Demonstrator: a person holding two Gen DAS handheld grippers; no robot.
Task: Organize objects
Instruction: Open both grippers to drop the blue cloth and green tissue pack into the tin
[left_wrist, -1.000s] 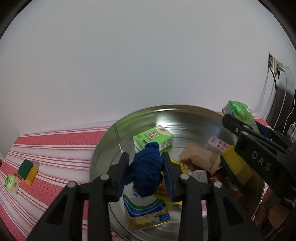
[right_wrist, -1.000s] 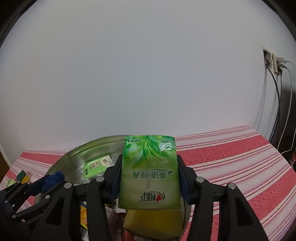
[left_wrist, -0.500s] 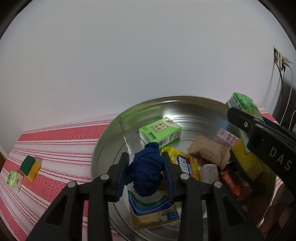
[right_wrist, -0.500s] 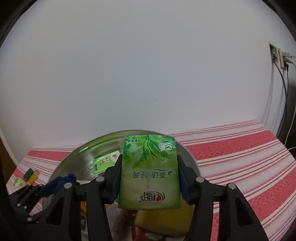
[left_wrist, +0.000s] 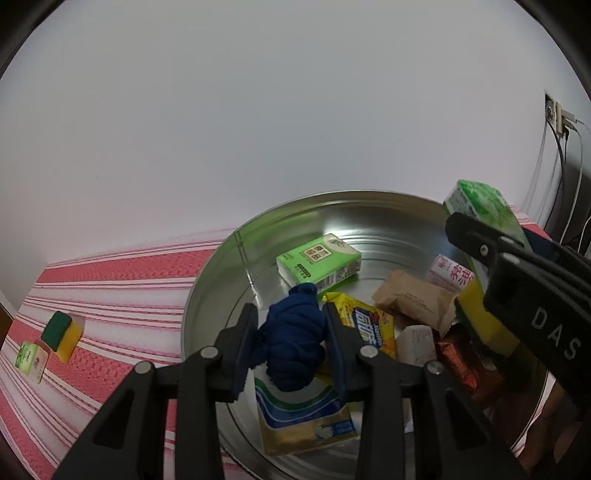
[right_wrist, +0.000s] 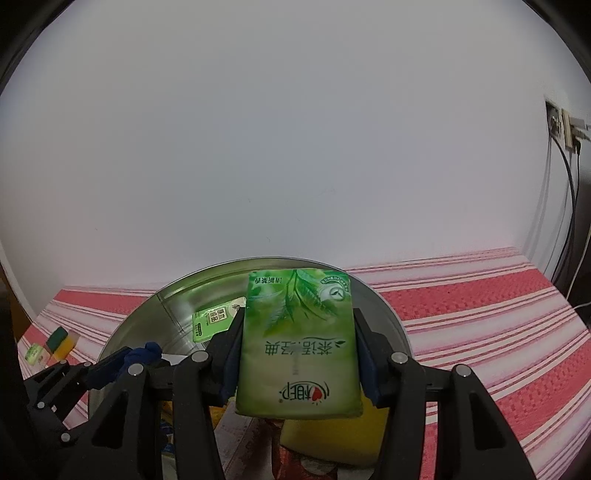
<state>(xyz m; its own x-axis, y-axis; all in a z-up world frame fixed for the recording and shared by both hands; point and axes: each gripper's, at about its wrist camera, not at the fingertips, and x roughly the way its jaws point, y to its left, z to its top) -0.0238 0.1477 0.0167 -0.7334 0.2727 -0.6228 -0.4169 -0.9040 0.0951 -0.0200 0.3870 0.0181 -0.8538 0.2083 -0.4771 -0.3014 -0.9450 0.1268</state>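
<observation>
Nothing is shifting but the view: both grippers are hanging over the round steel basin. Left gripper is pinching a knotted blue cloth, right gripper clamping a green tissue pack; dropped carelessly, either risks bouncing onto the red striped tablecloth.
</observation>
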